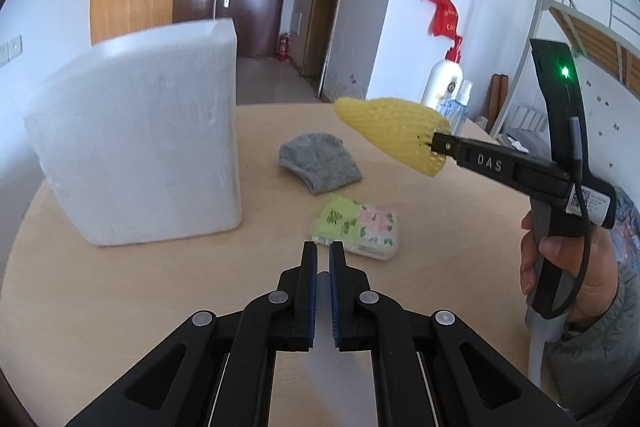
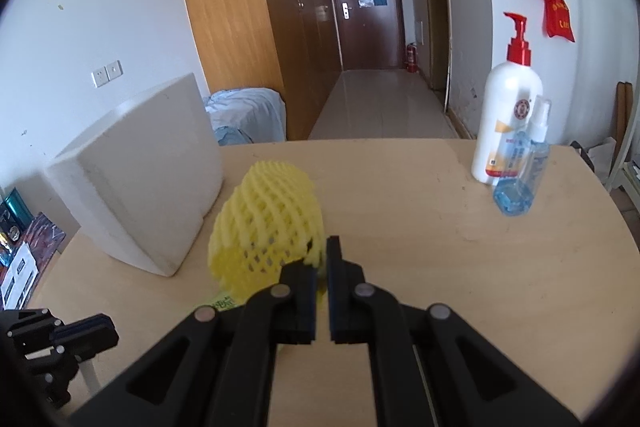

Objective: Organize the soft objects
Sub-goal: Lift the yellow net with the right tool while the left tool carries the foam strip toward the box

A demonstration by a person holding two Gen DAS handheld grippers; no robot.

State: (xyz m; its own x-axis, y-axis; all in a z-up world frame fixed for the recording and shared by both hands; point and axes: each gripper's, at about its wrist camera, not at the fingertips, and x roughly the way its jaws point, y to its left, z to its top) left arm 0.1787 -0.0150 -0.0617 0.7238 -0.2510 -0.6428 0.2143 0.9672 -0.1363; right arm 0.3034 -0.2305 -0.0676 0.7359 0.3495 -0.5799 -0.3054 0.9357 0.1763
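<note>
My right gripper (image 2: 322,247) is shut on the edge of a yellow foam net sleeve (image 2: 268,227) and holds it in the air above the table; it shows in the left wrist view too (image 1: 392,131), with the right gripper (image 1: 436,143) at its right end. A white foam box (image 1: 140,147) stands on the table's left, also in the right wrist view (image 2: 140,187). A grey sock (image 1: 316,163) and a floral tissue pack (image 1: 358,227) lie on the table. My left gripper (image 1: 323,251) is shut and empty, just in front of the tissue pack.
A white pump bottle (image 2: 506,123) and a clear blue spray bottle (image 2: 520,175) stand at the table's far right. The round wooden table (image 2: 440,247) ends at a hallway behind. Books (image 2: 24,247) lie off the table's left edge.
</note>
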